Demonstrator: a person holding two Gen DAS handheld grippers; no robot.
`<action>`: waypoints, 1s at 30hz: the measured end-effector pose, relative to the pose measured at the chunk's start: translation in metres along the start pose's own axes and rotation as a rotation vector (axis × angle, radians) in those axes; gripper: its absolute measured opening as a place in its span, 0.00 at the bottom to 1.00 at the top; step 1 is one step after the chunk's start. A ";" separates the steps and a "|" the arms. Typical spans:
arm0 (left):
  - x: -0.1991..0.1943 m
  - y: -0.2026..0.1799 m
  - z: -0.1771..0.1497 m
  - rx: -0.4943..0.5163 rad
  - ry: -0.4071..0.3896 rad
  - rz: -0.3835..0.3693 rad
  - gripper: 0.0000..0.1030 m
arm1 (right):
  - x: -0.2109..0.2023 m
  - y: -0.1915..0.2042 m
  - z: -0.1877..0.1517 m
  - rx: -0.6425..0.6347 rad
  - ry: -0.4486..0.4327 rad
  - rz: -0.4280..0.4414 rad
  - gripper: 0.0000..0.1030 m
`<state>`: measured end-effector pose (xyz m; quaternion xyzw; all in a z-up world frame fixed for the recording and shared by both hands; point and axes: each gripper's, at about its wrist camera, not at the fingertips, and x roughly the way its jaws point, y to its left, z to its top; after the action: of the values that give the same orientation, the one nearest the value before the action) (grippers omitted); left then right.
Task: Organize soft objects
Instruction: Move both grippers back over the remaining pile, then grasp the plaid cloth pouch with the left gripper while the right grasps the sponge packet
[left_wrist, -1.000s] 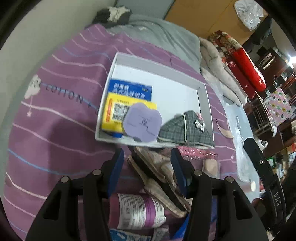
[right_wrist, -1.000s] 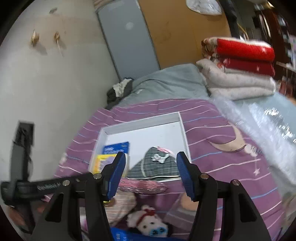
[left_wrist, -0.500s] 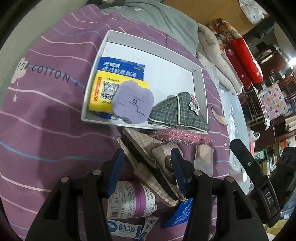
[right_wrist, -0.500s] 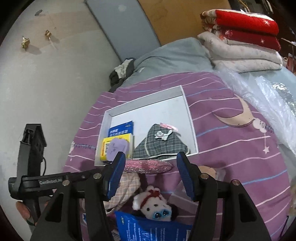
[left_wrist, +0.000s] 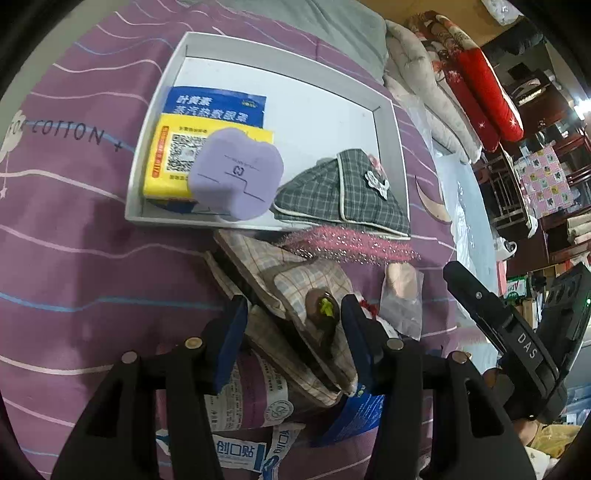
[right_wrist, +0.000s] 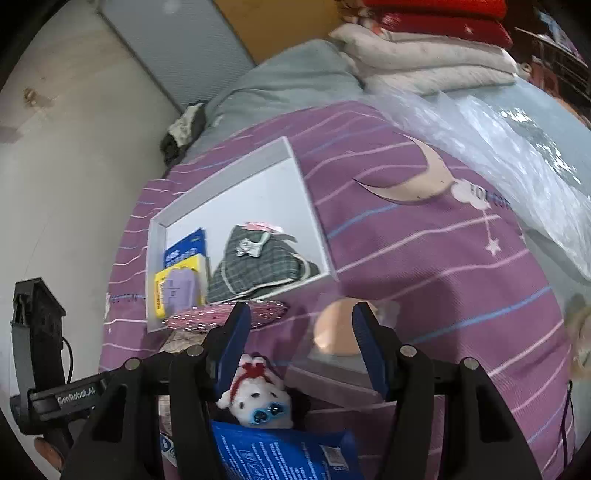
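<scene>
Partly done: white tray (left_wrist: 388, 122) on the bed holds packets, purple pad (left_wrist: 236, 181), grey plaid pouch (left_wrist: 343, 199). Left gripper (left_wrist: 291, 325) released, straddling beige plaid pouch (left_wrist: 291, 280) by the tray's near edge. Right gripper (right_wrist: 301, 343) released above plush dog (right_wrist: 255, 395). Both unsorted.

The far half of the white tray (left_wrist: 386, 122) floor lies bare. Its near edge is crowded: yellow packet (left_wrist: 166, 162), purple pad (left_wrist: 236, 177) and plaid hat (left_wrist: 343, 195), with a pink glitter piece (left_wrist: 351, 242) lying just outside it.
</scene>
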<state>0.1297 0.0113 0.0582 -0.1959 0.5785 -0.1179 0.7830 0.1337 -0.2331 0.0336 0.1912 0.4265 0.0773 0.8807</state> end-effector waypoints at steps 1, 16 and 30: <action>0.001 -0.002 0.000 0.007 0.005 -0.001 0.52 | 0.001 -0.001 0.000 0.006 0.006 -0.003 0.56; 0.026 -0.011 0.001 0.022 0.076 0.026 0.52 | 0.023 -0.045 -0.001 0.169 0.102 0.008 0.56; 0.027 -0.005 -0.001 0.018 0.068 0.078 0.41 | 0.052 -0.051 -0.006 0.210 0.151 0.038 0.35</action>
<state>0.1367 -0.0044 0.0372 -0.1620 0.6108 -0.0988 0.7687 0.1599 -0.2627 -0.0280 0.2840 0.4934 0.0629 0.8197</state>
